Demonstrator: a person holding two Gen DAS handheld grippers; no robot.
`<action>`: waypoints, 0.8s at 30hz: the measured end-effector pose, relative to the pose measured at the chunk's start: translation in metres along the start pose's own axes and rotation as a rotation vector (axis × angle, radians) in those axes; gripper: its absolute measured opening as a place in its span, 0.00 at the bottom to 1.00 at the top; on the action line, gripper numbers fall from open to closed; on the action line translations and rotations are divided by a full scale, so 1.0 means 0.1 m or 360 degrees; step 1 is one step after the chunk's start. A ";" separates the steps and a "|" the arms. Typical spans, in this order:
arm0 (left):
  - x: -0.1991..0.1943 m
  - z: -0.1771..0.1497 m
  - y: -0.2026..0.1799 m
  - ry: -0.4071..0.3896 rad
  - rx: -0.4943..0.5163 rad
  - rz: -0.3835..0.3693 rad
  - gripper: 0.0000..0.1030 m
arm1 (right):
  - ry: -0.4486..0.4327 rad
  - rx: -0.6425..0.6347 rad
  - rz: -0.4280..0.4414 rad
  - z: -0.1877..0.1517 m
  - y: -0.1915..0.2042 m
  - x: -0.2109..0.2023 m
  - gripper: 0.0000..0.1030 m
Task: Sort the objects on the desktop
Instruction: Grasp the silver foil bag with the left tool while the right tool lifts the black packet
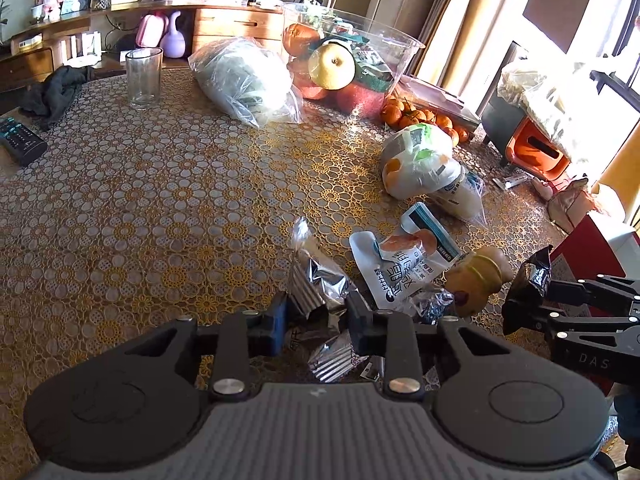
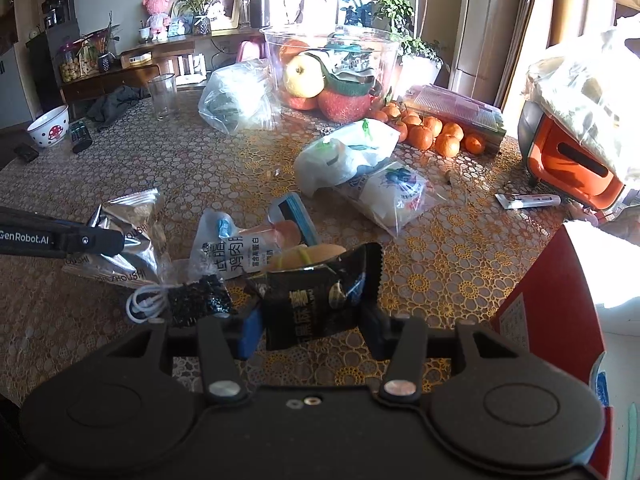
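Observation:
My left gripper point(image 1: 318, 320) is shut on a silver snack packet point(image 1: 314, 284), which sits pinched between the two blue-padded fingers just above the patterned tablecloth point(image 1: 160, 208). More silver packets point(image 2: 132, 220) lie under it. My right gripper point(image 2: 312, 328) is shut on a black snack packet point(image 2: 320, 304) and holds it clear of the table; the left wrist view shows the black snack packet point(image 1: 532, 276) at the far right. Between the two grippers lie a white chicken-breast pouch point(image 1: 404, 264), a bread roll point(image 1: 480, 276), a small black bag point(image 2: 200, 300) and a coiled white cable point(image 2: 144, 304).
A red box point(image 2: 560, 320) stands at the table's right edge. Further back are bagged foods point(image 2: 352, 152), tangerines point(image 2: 436, 132), a clear fruit bowl point(image 2: 332, 34), a bagged bundle point(image 1: 244, 76), a glass point(image 1: 144, 76), a remote point(image 1: 20, 140) and an orange-grey appliance point(image 2: 568, 160).

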State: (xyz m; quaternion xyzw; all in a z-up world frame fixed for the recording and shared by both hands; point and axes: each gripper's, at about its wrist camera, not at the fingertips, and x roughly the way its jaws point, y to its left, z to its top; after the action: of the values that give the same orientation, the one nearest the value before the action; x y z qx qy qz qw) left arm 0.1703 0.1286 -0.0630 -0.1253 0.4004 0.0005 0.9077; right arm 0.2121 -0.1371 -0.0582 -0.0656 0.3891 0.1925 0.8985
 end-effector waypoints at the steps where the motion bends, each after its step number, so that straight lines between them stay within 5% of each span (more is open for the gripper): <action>1: -0.04 0.00 0.00 -0.0009 -0.0006 -0.0007 0.27 | -0.0003 -0.0001 -0.0001 0.00 0.00 -0.03 0.48; 24: -0.56 -0.08 -0.09 -0.0110 -0.0034 -0.0071 0.24 | -0.0064 -0.0041 0.0015 -0.05 0.09 -0.58 0.47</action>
State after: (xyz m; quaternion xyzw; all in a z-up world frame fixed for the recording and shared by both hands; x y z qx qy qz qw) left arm 0.1272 0.1235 -0.0258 -0.1437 0.3660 -0.0113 0.9194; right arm 0.1691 -0.1477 -0.0201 -0.0714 0.3687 0.2029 0.9043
